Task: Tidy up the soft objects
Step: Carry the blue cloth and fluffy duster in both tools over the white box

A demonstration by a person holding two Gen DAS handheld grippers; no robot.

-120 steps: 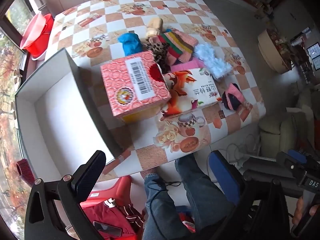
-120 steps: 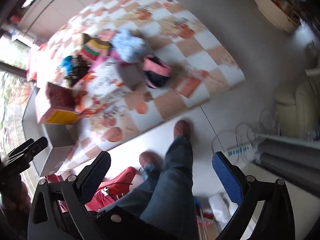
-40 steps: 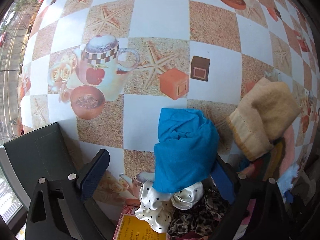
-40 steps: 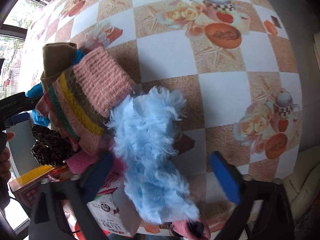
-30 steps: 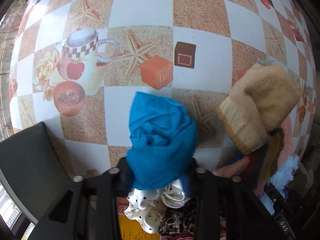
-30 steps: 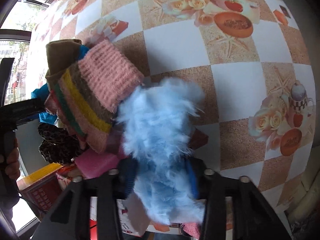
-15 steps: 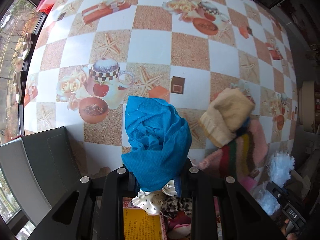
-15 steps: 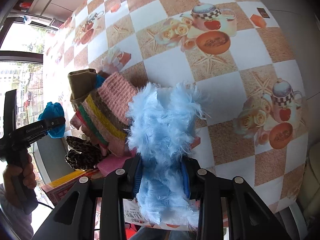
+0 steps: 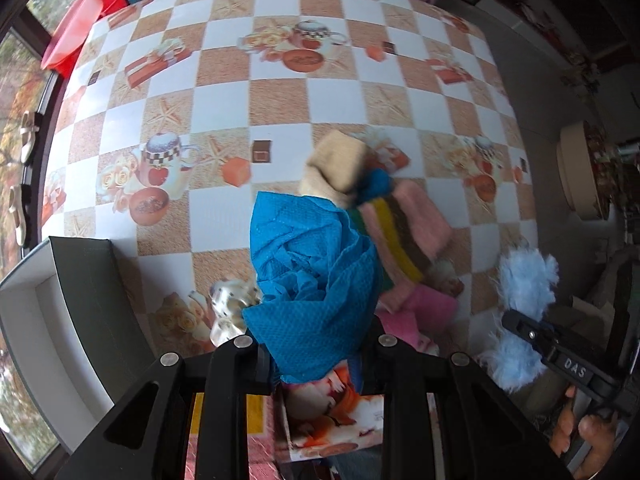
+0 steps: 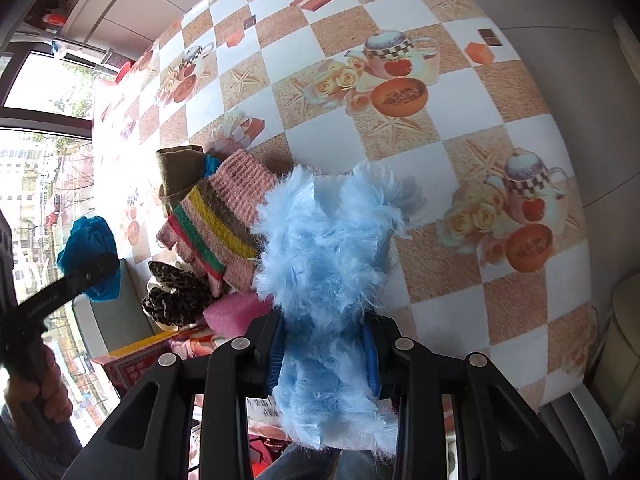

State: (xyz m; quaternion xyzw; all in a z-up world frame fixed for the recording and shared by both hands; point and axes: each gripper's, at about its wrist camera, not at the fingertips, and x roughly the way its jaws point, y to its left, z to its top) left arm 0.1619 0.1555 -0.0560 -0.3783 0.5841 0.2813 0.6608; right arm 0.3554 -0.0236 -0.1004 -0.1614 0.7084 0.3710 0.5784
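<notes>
Hiding both fingertips, left gripper [image 9: 316,354] pinches blue cloth [image 9: 312,280], right gripper [image 10: 324,354] fluffy piece [image 10: 328,264].

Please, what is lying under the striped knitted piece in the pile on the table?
Under the striped knit a leopard-print fabric and a pink foam-like piece stick out. A tan cloth lies at its far end. Anything deeper is covered by the knit itself.

A crumpled blue cloth [image 9: 316,280] hung clamped above the table. A fluffy light-blue piece [image 10: 328,264] was pinched likewise. A striped knit sock [image 10: 224,220] lay heaped beside a tan sock [image 9: 336,168].
</notes>
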